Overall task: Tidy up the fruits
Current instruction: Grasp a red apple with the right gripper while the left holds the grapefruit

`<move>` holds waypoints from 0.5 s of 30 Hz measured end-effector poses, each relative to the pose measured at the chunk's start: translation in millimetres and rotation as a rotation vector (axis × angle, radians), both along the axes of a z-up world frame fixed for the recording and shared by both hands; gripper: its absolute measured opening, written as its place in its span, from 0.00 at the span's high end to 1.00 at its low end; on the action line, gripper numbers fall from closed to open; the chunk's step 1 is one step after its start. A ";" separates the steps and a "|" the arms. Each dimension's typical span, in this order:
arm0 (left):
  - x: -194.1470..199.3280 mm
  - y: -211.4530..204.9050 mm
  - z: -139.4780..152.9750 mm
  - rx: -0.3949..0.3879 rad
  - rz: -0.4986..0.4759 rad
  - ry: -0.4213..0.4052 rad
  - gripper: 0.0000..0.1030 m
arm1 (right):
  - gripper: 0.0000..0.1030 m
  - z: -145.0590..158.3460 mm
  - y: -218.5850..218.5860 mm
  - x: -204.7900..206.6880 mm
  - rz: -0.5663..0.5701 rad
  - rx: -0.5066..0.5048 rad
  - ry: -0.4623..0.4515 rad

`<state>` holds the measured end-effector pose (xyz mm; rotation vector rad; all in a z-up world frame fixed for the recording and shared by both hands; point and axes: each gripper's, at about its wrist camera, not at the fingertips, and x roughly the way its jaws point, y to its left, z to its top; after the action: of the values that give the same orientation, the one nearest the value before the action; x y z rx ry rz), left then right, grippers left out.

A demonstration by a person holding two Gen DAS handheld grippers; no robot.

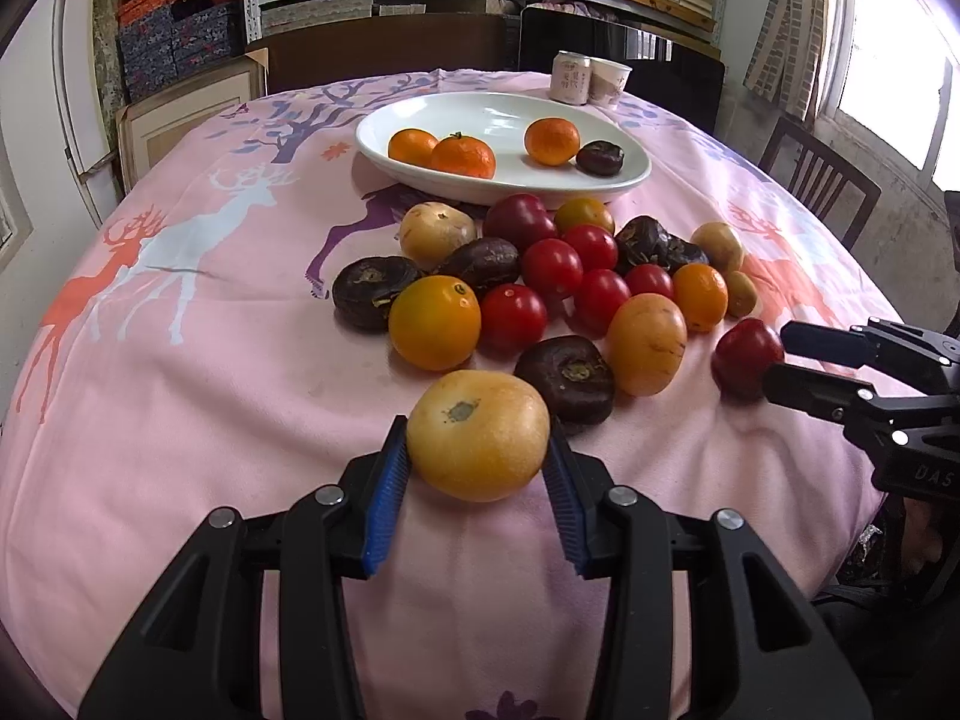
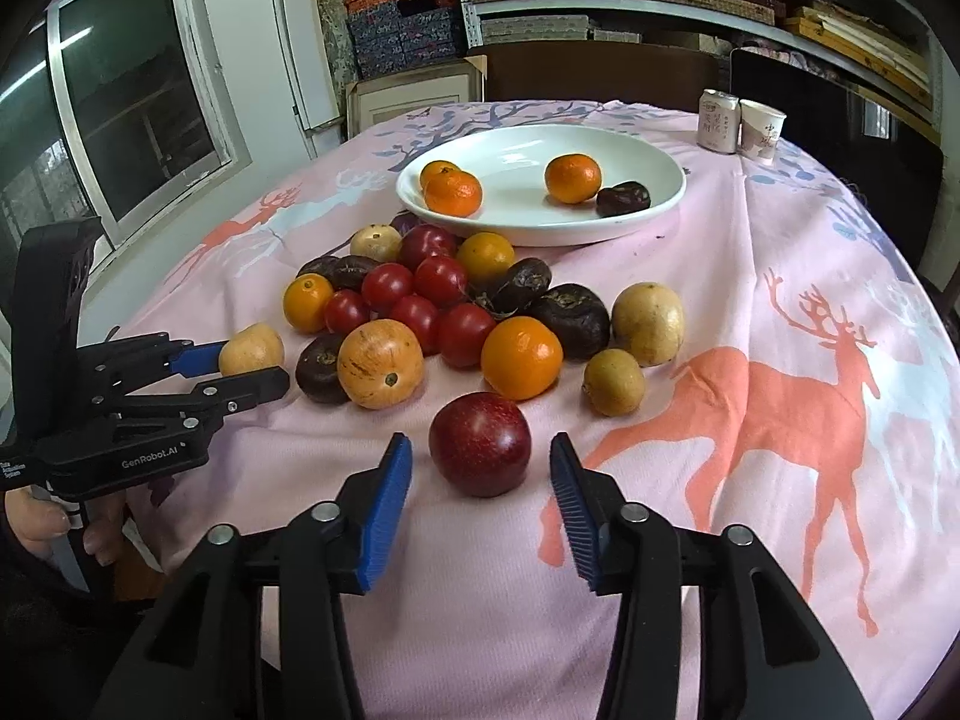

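A pile of fruit (image 1: 558, 282) lies on the pink tablecloth: red, orange, yellow and dark purple pieces. A white plate (image 1: 420, 114) behind it holds three oranges and one dark fruit. My left gripper (image 1: 477, 450) has its blue pads touching both sides of a yellow-orange fruit (image 1: 480, 435) resting on the cloth. It also shows in the right wrist view (image 2: 252, 354). My right gripper (image 2: 480, 468) is open around a dark red fruit (image 2: 480, 444), with gaps on both sides. The red fruit also shows in the left wrist view (image 1: 747, 357).
A can (image 1: 570, 77) and a paper cup (image 1: 609, 81) stand behind the plate at the far table edge. A chair (image 1: 816, 180) stands at the right. Shelves with boxes fill the back wall. The deer-print cloth (image 2: 780, 408) lies bare to the right.
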<state>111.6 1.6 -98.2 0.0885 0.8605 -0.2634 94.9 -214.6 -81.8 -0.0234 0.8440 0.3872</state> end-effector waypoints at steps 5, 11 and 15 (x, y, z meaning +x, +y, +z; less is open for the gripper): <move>-0.4 -1.2 -0.9 0.004 -0.003 0.003 0.59 | 0.49 -4.7 5.0 6.3 -0.004 -0.024 -0.007; 2.2 -2.5 -5.0 0.008 -0.002 0.011 0.59 | 0.62 -16.3 10.7 16.3 -0.003 -0.015 0.026; 4.0 -3.8 -6.6 0.012 0.002 0.010 0.59 | 0.63 -16.7 10.6 14.0 0.004 -0.006 0.017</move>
<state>115.6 -2.2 -104.8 0.0980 0.8724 -0.2571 108.9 -204.1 -98.5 -0.0278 0.8621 0.3891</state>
